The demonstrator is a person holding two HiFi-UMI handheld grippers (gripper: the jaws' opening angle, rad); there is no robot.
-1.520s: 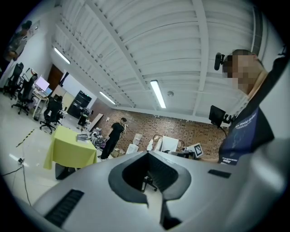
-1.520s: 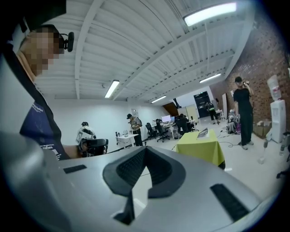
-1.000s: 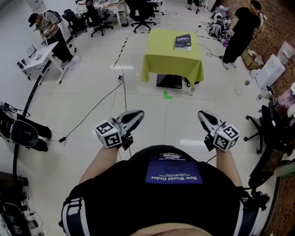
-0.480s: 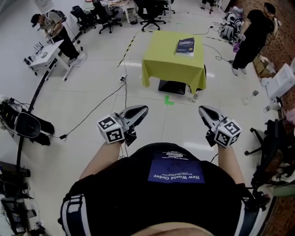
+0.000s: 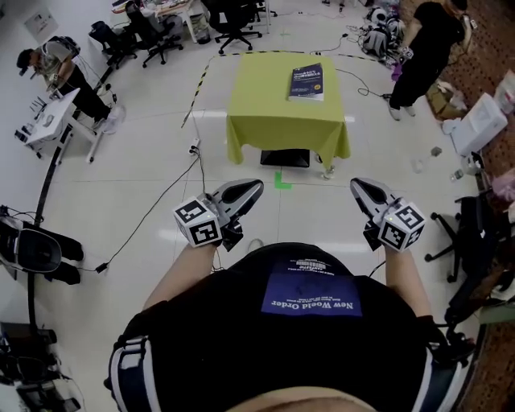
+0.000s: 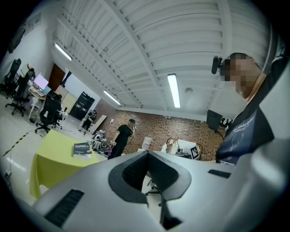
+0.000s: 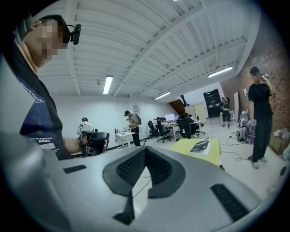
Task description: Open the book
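A dark blue closed book point(image 5: 306, 82) lies flat near the far right of a small table under a yellow-green cloth point(image 5: 265, 113), well ahead of me across the floor. My left gripper point(image 5: 256, 187) and right gripper point(image 5: 356, 185) are held out level in front of my body, both shut with nothing between the pads, and both far short of the table. In the left gripper view the book point(image 6: 82, 150) shows left of the shut left gripper point(image 6: 147, 154). In the right gripper view the book point(image 7: 200, 145) shows right of the shut right gripper point(image 7: 145, 150).
A person in black point(image 5: 430, 40) stands right of the table. Another person point(image 5: 56, 60) works at a white desk at far left. Cables point(image 5: 161, 201) run over the floor. A black box point(image 5: 286, 158) sits under the table, green tape point(image 5: 282, 179) before it. Office chairs point(image 5: 233, 16) stand behind.
The table and book have drawn nearer in the head view as I walk toward them. Both grippers travel along with me, still shut and empty.
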